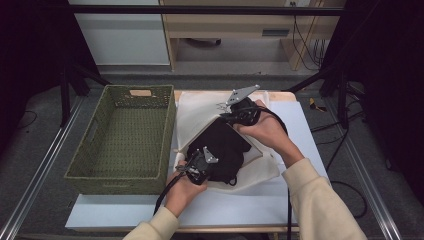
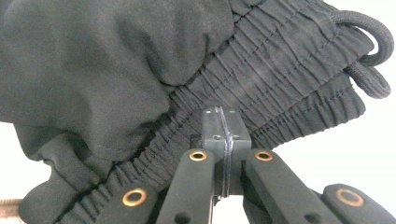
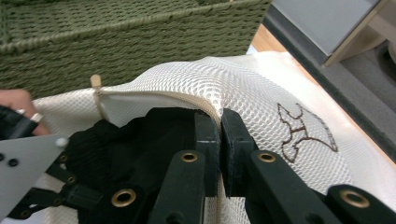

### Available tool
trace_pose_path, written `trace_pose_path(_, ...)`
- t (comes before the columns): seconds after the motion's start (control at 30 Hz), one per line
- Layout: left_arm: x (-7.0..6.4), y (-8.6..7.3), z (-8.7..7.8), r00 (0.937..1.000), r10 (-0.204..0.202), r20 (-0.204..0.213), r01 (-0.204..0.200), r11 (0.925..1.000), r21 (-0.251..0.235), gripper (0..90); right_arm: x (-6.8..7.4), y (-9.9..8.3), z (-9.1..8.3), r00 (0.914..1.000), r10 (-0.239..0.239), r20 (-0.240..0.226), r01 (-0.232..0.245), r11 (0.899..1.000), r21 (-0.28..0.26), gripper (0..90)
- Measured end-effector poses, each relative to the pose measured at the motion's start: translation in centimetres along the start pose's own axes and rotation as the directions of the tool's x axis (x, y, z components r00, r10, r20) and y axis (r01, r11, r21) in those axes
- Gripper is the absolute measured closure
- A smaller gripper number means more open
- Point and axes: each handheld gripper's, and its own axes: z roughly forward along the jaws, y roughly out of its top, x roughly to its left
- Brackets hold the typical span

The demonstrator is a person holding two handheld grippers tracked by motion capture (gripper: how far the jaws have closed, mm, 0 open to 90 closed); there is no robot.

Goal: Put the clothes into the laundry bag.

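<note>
A black garment (image 1: pixel 225 145) with an elastic waistband (image 2: pixel 280 70) and a drawstring (image 2: pixel 373 46) lies partly inside a white mesh bag (image 1: pixel 200 112) at the middle of the table. My left gripper (image 1: pixel 207 162) is at the garment's near edge, shut on the gathered waistband (image 2: pixel 223 126). At the bag's far side my right gripper (image 1: pixel 226 119) is shut on the bag's zipped opening edge (image 3: pixel 219 122) and holds it raised over the dark cloth (image 3: pixel 149 135). The left gripper's grey plate (image 3: pixel 23 158) shows at the lower left of the right gripper view.
A green woven basket (image 1: pixel 120 177) with nothing in it stands left of the bag, its wall (image 3: pixel 116 42) close behind the opening. The white table top (image 1: pixel 280 200) has bare room at the front and right. The bag bears a brown stitched emblem (image 3: pixel 303 130).
</note>
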Motion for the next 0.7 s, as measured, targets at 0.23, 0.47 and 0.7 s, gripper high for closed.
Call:
trace_pose_path(0.23,-0.1,0.0,-0.2,1.0000,0.003,0.008,-0.003,1.0000,-0.004,90.0,-1.1,-0.3,0.4,0.9995,0.026,0.018,-0.026,1.000,-0.014,87.0)
trace_pose_path(0.47,-0.8,-0.3,-0.9,0.9993,0.017,0.034,-0.017,0.9999,-0.001,90.0,-1.5,-0.5,0.6,0.9987,0.045,0.024,-0.045,0.999,-0.013,87.0)
trace_pose_path(0.7,-1.3,-0.3,0.1,0.9990,0.040,0.022,-0.040,0.9990,0.019,90.0,-1.5,-0.4,0.7,0.9989,0.044,0.018,-0.043,0.999,-0.012,87.0)
